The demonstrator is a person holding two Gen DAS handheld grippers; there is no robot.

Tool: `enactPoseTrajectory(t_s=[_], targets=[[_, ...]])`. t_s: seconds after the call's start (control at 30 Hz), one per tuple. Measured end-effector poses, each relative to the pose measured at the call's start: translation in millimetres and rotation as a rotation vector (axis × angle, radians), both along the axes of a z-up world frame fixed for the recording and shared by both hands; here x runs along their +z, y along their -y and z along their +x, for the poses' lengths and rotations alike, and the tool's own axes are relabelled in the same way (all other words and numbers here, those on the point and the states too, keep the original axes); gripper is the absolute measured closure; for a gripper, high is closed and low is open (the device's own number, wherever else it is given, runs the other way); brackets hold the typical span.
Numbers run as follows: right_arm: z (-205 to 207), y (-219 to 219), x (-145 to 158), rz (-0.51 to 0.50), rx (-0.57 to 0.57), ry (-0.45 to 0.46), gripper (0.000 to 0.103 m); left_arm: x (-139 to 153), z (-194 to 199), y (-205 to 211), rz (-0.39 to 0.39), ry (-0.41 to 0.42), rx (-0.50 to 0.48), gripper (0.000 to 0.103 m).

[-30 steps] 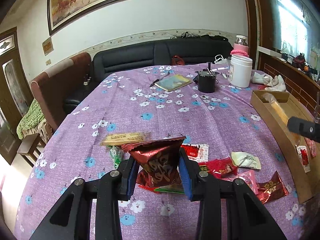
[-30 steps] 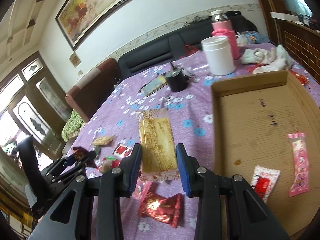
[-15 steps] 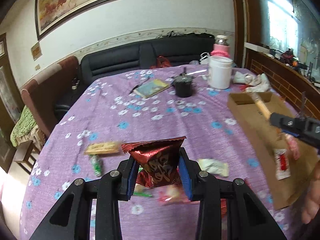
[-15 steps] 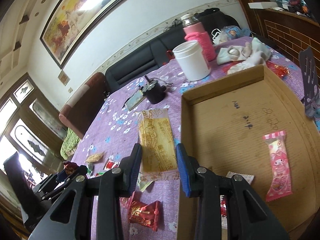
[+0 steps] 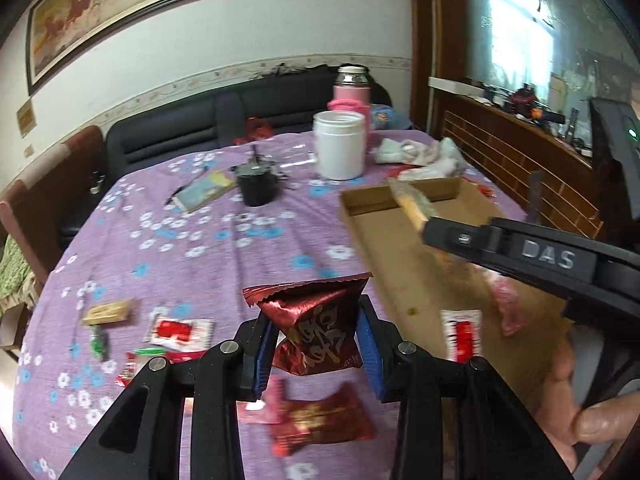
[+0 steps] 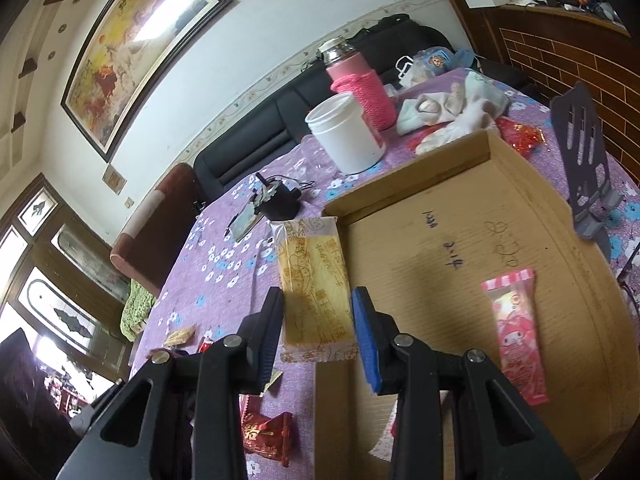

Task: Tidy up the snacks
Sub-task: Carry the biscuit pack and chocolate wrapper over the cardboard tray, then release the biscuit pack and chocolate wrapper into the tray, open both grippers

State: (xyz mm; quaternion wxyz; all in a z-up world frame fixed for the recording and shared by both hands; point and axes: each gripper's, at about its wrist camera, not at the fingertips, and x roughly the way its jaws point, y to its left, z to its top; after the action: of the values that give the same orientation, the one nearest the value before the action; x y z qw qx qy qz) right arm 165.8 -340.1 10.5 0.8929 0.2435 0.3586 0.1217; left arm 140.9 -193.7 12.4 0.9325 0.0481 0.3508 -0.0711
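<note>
Left hand-held gripper (image 5: 316, 346) pinches a red foil snack (image 5: 316, 330) above the surface (image 5: 200, 248), left of the cardboard tray (image 6: 460, 208); right hand-held gripper (image 6: 318, 322) pinches a yellow biscuit pack (image 6: 314, 280) over the tray's left edge. Far side: one white jar (image 6: 346, 134), one pink flask (image 6: 360, 80), one black pot (image 6: 278, 200). Tray holds two packets, one pink (image 6: 516, 332), one red-and-white (image 5: 462, 334).

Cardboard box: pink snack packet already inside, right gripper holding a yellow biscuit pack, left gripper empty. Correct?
Not quite. The left gripper is not empty: the left wrist view shows it shut on a dark red foil packet. The rest stands: pink snack packet in the cardboard box, right gripper holding the yellow biscuit pack.
</note>
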Motion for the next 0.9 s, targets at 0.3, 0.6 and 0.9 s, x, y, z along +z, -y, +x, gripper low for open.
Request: enactPoseTrajectory(t_s=[0.3,0.6,0.9], targets=[[-2,17,3,0.035,-0.033,-0.002,0.069,-8,4,31,-0.018,-0.030,-0.052,0.064],[3,33,3,0.051,-0.033,-0.022,0.069,-16,8,29,-0.036,-0.048,-0.047,0.064],[8,10,-7,-0.002,0.049,-0.072,0.069,-14,16,-29,-0.096,-0.056,0.059,0.064]])
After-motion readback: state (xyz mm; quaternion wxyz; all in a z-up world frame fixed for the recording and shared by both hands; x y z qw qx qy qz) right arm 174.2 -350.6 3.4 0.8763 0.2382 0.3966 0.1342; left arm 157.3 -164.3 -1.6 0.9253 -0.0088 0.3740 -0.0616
